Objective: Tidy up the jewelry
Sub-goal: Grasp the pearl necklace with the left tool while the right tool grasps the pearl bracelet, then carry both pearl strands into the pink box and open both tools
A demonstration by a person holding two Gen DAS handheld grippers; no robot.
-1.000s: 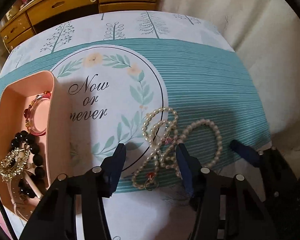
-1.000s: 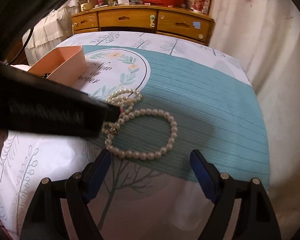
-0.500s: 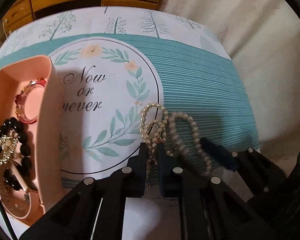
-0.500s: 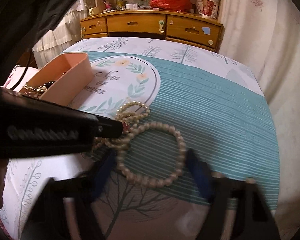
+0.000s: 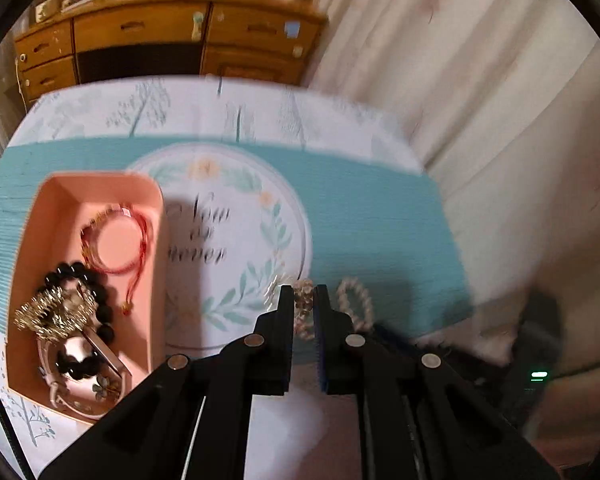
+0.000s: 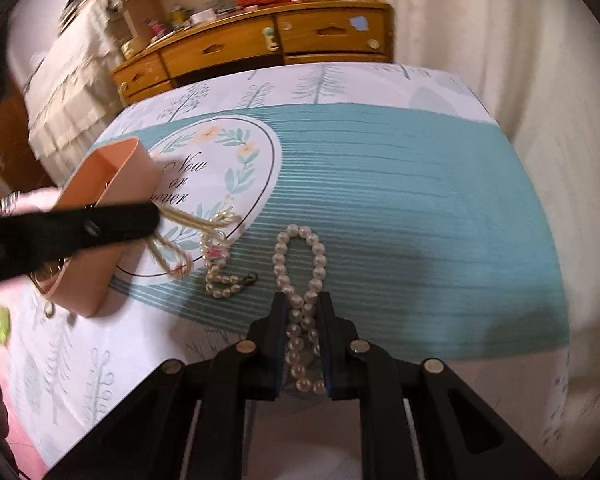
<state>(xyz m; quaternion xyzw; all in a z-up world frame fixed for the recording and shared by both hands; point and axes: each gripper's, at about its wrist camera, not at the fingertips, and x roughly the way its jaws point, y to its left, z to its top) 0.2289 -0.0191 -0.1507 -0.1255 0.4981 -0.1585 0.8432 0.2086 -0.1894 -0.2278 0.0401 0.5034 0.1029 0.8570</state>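
Note:
My left gripper (image 5: 303,304) is shut on a small-bead pearl necklace (image 5: 302,312) and lifts it; in the right wrist view the necklace (image 6: 216,258) trails from the left gripper down to the cloth. My right gripper (image 6: 303,312) is shut on a large-bead pearl bracelet (image 6: 300,256) squeezed into a long loop on the teal cloth; it also shows in the left wrist view (image 5: 355,300). A pink tray (image 5: 156,248) to the left holds a red cord bracelet (image 5: 116,240), a black bead bracelet (image 5: 80,280) and a gold piece (image 5: 52,314).
The table has a teal and white cloth (image 6: 400,200) with a "Now or never" circle. A wooden dresser (image 5: 160,44) stands behind the table, a curtain (image 5: 480,100) to the right. The table's right edge is near the bracelet.
Both grippers went from open to shut. The left closed on the small-bead necklace and lifted it towards the tray side; the right closed on the large-bead bracelet, squeezing its ring narrow.

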